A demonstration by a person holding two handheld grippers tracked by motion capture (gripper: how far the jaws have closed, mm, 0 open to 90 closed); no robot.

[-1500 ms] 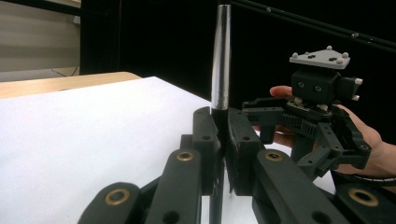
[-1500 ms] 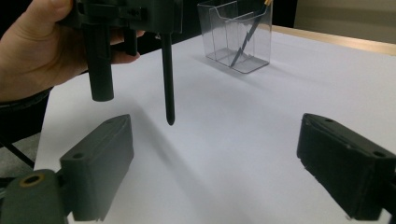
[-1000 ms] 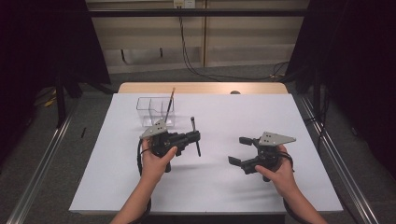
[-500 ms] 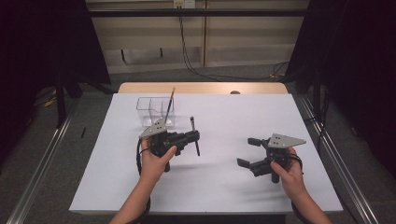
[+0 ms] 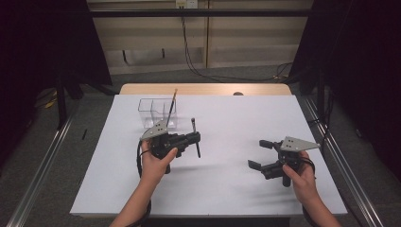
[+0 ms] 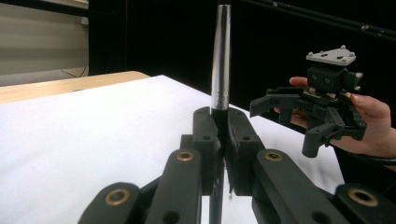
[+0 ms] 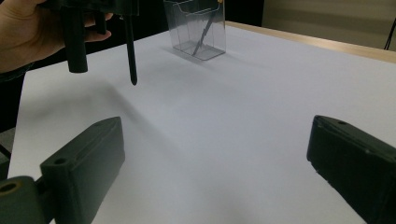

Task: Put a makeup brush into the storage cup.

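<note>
Right tool (image 5: 263,155) drawn back, slim dark pen (image 5: 195,137) upright

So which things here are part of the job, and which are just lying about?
In the job:
- brush, clamped upright in the left gripper
- clear holder, with another brush standing in it
- right gripper, open, holding nothing

Lying about:
- small dark thing at the table's far edge
- cables on the floor
</note>
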